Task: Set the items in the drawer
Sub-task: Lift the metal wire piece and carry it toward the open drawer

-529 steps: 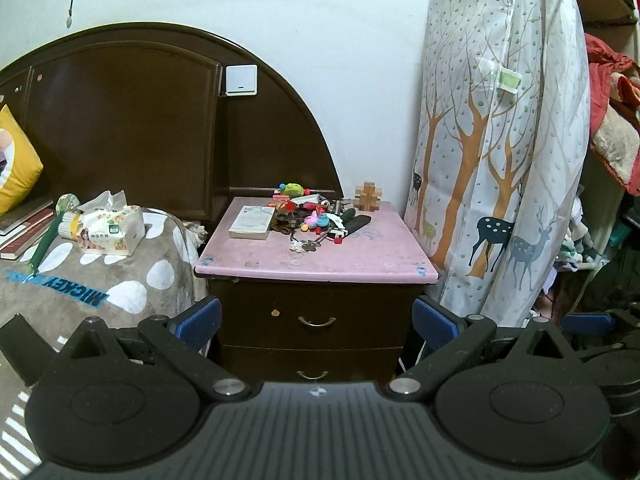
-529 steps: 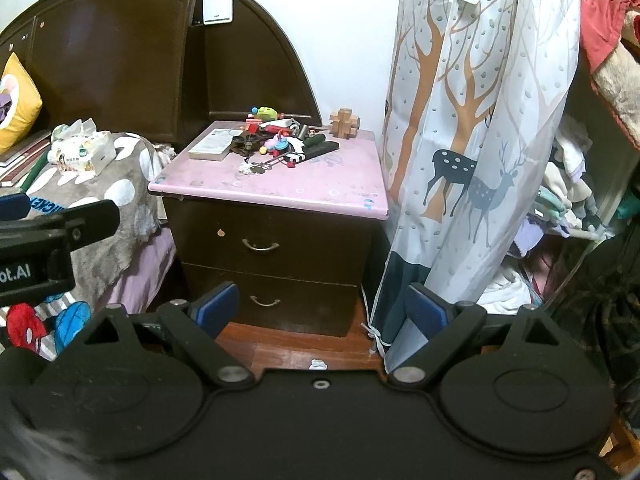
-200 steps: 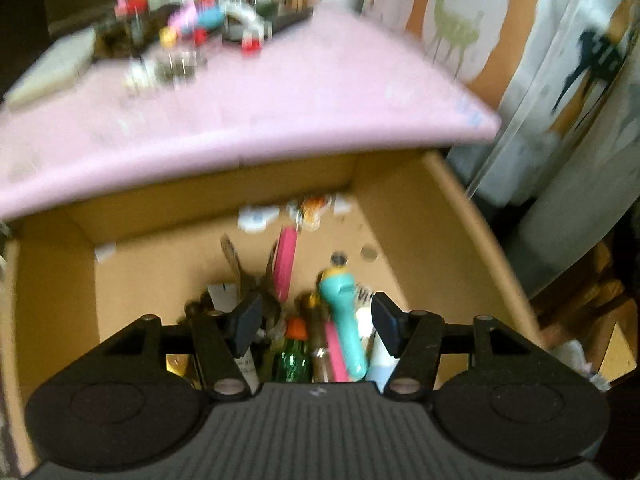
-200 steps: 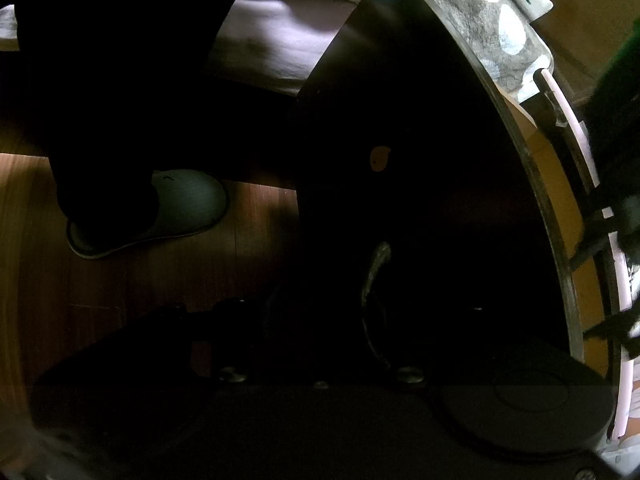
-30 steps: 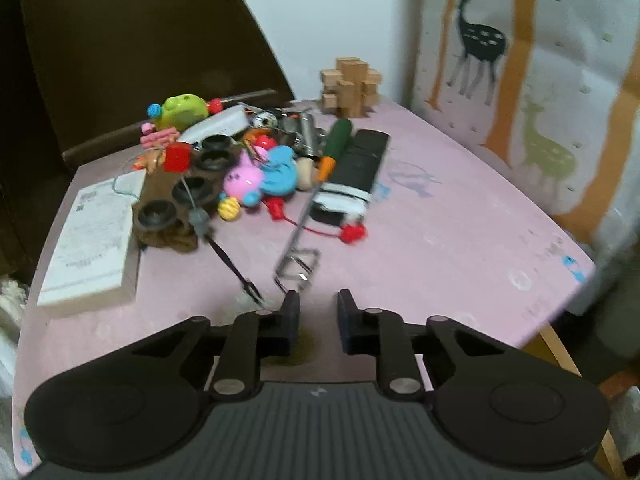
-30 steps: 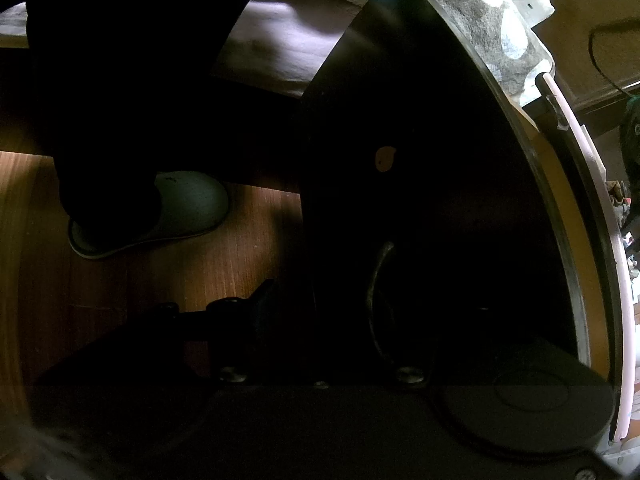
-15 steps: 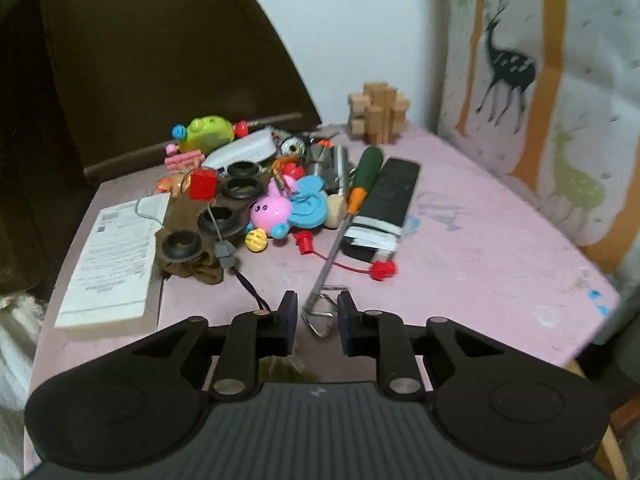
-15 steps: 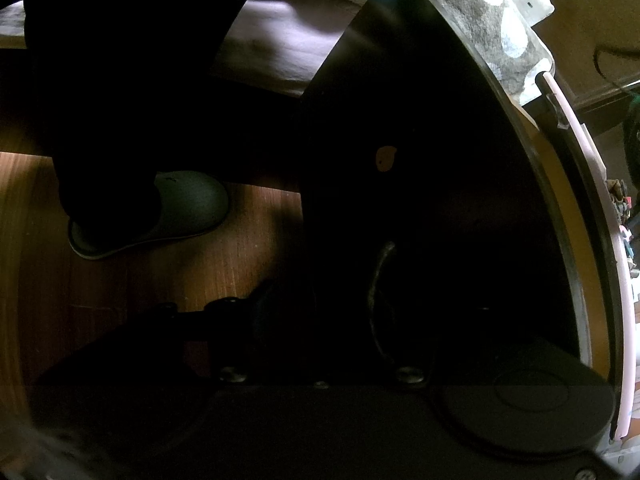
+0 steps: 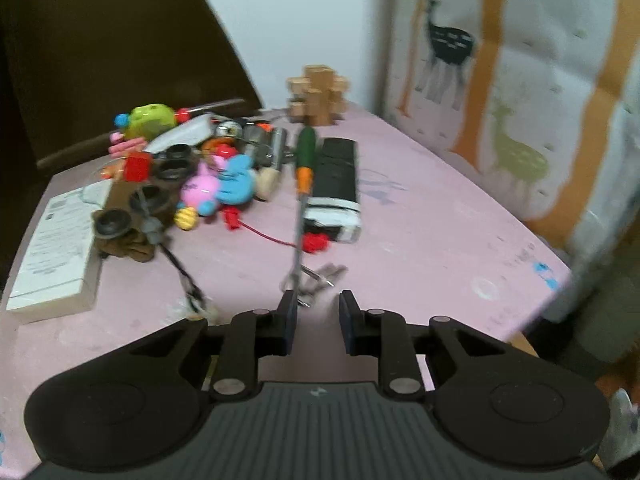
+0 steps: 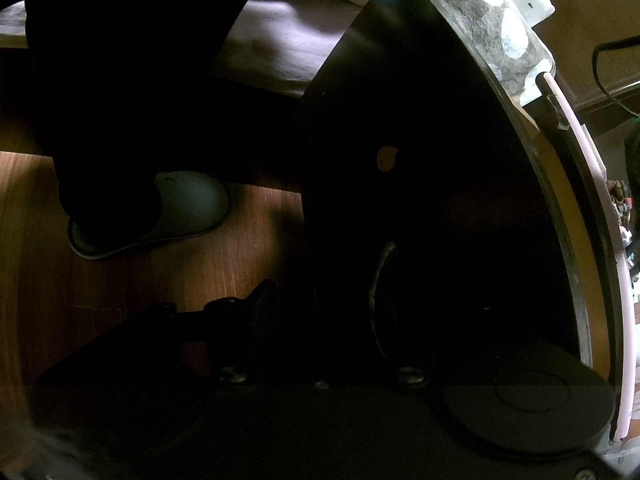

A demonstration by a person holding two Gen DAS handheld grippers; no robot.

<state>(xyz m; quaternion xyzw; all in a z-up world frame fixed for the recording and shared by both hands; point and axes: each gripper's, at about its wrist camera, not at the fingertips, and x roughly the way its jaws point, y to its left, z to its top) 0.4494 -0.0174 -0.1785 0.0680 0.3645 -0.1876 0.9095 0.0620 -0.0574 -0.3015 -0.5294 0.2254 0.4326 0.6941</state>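
In the left wrist view my left gripper (image 9: 318, 300) hovers low over the pink nightstand top (image 9: 420, 240), its jaws a narrow gap apart and empty. A metal key ring with keys (image 9: 316, 276) lies just beyond the fingertips. Behind it lie a green-handled screwdriver (image 9: 304, 160), a black remote (image 9: 336, 184), pink and blue toys (image 9: 218, 188) and a wooden puzzle (image 9: 318, 94). In the dark right wrist view my right gripper (image 10: 320, 304) sits at the metal handle (image 10: 378, 280) of the dark drawer front (image 10: 420, 160); its right finger is hidden in shadow.
A white booklet (image 9: 56, 248) and a brown strip with black rings (image 9: 136, 208) lie at the left of the nightstand top. A deer-print curtain (image 9: 520, 80) hangs on the right. A grey slipper (image 10: 160, 216) stands on the wood floor beside the drawer.
My left gripper has moved a little forward and right over the nightstand top and its jaws have opened slightly. The right gripper has stayed at the drawer handle.
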